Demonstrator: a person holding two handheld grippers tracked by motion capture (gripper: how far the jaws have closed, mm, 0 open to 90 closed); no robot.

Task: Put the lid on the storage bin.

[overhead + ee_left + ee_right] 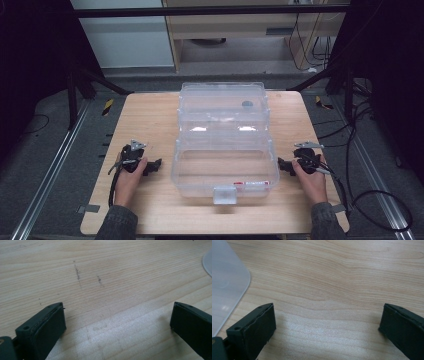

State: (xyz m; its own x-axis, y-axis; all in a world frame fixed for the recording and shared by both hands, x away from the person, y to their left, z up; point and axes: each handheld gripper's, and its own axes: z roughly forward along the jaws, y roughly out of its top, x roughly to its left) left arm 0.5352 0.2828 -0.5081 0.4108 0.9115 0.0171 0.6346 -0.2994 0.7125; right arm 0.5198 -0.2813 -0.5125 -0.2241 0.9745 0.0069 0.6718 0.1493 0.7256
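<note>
Desk (150, 117): a light wooden top; both of the person's forearms come in over its near edge.
Clear box (222, 142): a see-through plastic case standing open at the middle of the desk, its lid folded back toward the far edge and its tray toward the near edge, with a latch tab at the near wall.
Box contents: a slim white and red item (251, 183) lies inside the tray along the near wall, toward the right; what it is cannot be told. A small dark round spot (247, 104) shows in the lid part.
Left gripper (156, 164): rests on the desk just left of the tray's near left corner, pointing toward the box and apart from it. In the left gripper view (117, 322) its jaws stand wide apart with bare wood between them, and a pale edge of the box shows at the upper right.
Right gripper (281, 164): rests on the desk just right of the tray, tips very near its right wall; contact cannot be told. In the right gripper view (327, 322) its jaws are spread wide over bare wood, and a rounded corner of the box (227, 282) lies beside the left jaw.
Left hand (131, 175): wrapped round the left gripper's body.
Right hand (311, 176): wrapped round the right gripper's body.
</note>
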